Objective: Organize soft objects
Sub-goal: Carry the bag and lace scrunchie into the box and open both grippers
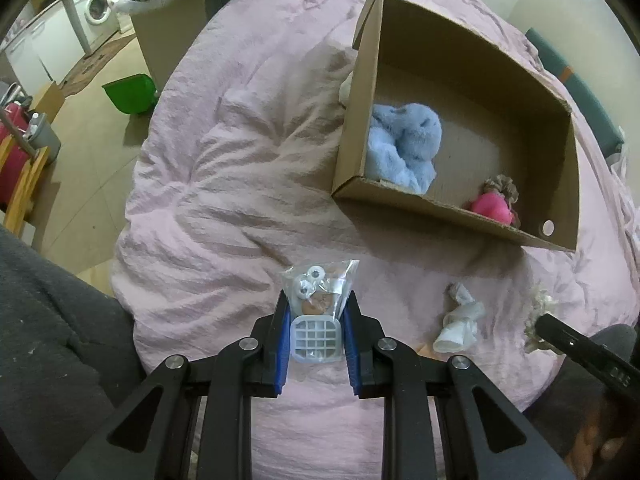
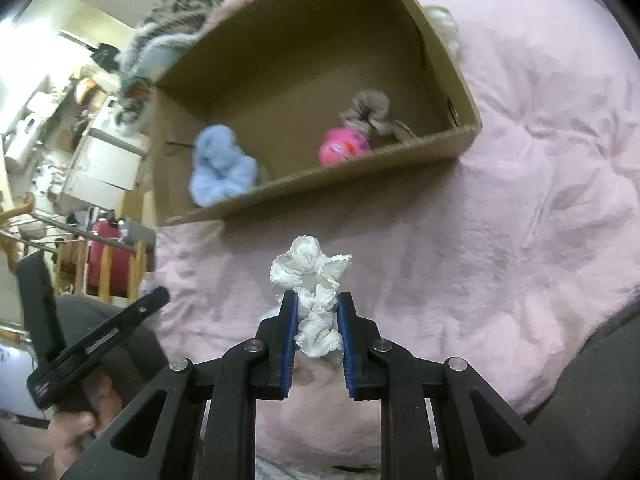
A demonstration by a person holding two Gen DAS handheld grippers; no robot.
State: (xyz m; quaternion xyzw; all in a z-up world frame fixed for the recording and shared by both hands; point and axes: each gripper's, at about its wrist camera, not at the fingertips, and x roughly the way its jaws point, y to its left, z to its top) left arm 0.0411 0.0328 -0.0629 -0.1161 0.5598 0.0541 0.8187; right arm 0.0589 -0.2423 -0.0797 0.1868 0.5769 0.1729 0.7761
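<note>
Meanwhile, right gripper (image 2: 317,304) pinches a ruffled white scrunchie (image 2: 312,280) over wrinkled pink bedding (image 2: 520,200).

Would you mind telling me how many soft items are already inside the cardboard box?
3: a light blue plush toy at the box's left end, a pink plush against the near wall at the right end, and a brown scrunchie just behind it. The near wall may hide others.

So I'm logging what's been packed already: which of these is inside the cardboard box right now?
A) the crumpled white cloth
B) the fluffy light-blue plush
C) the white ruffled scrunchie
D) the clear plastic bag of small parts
B: the light-blue plush lies inside the cardboard box, while the clear plastic bag is in the left gripper and the white scrunchie in the right gripper.
</note>
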